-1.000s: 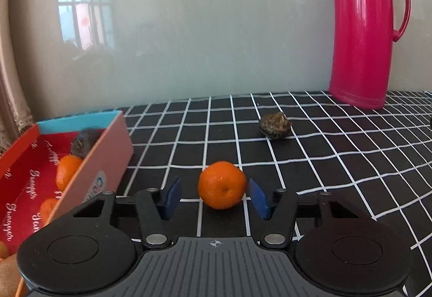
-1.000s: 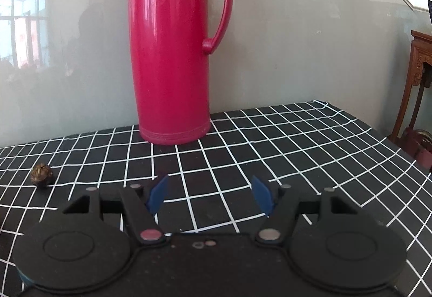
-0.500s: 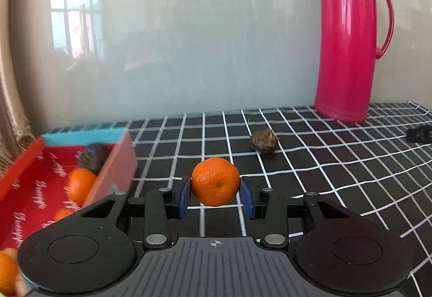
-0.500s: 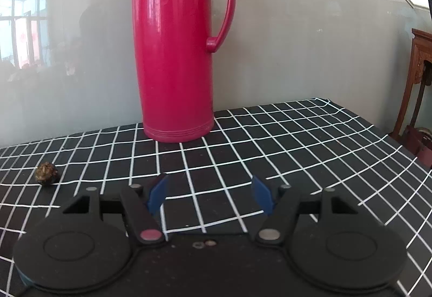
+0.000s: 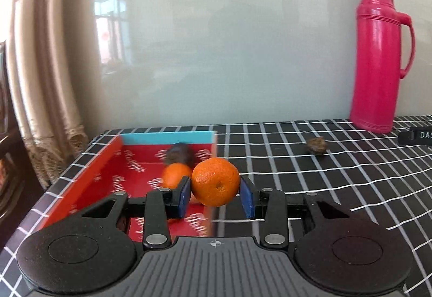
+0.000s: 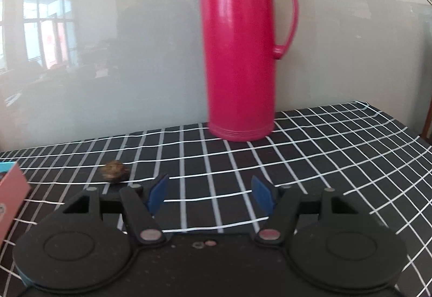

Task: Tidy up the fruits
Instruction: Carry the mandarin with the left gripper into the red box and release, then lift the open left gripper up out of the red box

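My left gripper [image 5: 216, 195] is shut on an orange mandarin [image 5: 215, 181] and holds it in the air at the right wall of a red box [image 5: 100, 172] with a blue far wall. Inside the box lie another mandarin [image 5: 174, 174] and a dark fruit [image 5: 178, 153]. A small brown wrinkled fruit [image 5: 316, 145] lies on the checked cloth to the right; it also shows in the right wrist view [image 6: 114, 170], ahead and left of my right gripper [image 6: 209, 194], which is open and empty above the cloth.
A tall pink thermos [image 5: 378, 59] stands at the back against the wall, also in the right wrist view [image 6: 240, 54]. A dark object with letters [image 5: 417, 136] lies near it. The box corner [image 6: 10, 194] shows at the left. The table's left edge is beside the box.
My left gripper has closed on the mandarin, lifted it off the cloth and carried it left to the box. My right gripper has shifted left, still open.
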A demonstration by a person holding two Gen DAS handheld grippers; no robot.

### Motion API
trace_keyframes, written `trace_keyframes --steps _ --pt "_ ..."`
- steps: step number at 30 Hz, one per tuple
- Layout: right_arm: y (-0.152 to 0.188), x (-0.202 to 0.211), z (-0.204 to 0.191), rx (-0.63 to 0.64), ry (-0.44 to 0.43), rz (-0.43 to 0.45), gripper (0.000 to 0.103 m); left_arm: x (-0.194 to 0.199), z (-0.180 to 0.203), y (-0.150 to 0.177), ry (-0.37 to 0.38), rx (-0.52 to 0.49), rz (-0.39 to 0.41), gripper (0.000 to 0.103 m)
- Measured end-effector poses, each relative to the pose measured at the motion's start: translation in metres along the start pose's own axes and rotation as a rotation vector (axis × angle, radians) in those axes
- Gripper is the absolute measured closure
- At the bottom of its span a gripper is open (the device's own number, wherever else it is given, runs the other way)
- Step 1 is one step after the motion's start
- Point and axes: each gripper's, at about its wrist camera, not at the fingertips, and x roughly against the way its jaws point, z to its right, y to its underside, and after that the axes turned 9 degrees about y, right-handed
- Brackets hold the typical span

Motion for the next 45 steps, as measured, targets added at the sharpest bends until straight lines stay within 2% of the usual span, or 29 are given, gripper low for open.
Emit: trace_keyframes --steps 12,14,15,16,19,25,26,28,33,39,45 --pt "0.003 0.019 -0.037 0.051 -0.047 0.004 0.036 0.015 -0.067 0.017 -0.121 0.085 -0.001 0.064" --pt "0.002 0.025 -0.041 0.056 -0.057 0.012 0.034 0.015 -0.071 0.021 -0.124 0.107 0.001 0.047" --pt "0.002 0.028 -0.041 0.057 -0.061 0.023 0.030 0.017 -0.072 0.022 -0.126 0.112 0.016 0.023" --pt "0.002 0.031 -0.042 0.060 -0.058 0.034 0.027 0.020 -0.071 0.021 -0.141 0.107 0.038 0.012" --pt "0.002 0.038 -0.041 0.074 -0.057 0.048 0.024 0.026 -0.065 0.020 -0.151 0.088 0.068 0.012" --pt "0.000 0.041 -0.032 0.073 -0.060 0.050 0.024 0.027 -0.053 0.021 -0.142 0.070 0.061 0.012" --pt "-0.001 0.041 -0.029 0.072 -0.057 0.054 0.024 0.027 -0.051 0.021 -0.145 0.067 0.064 0.010" --pt "0.000 0.041 -0.024 0.069 -0.053 0.052 0.023 0.029 -0.046 0.020 -0.145 0.058 0.067 0.000" --pt "-0.001 0.042 -0.012 0.056 -0.048 0.052 0.023 0.032 -0.035 0.021 -0.150 0.030 0.076 0.000" --pt "-0.002 0.042 -0.002 0.048 -0.060 0.056 0.023 0.043 -0.029 0.025 -0.162 0.054 0.120 0.000" --pt "0.000 0.046 -0.003 0.078 -0.103 0.083 0.023 0.031 -0.027 0.025 -0.155 0.018 0.092 0.000"
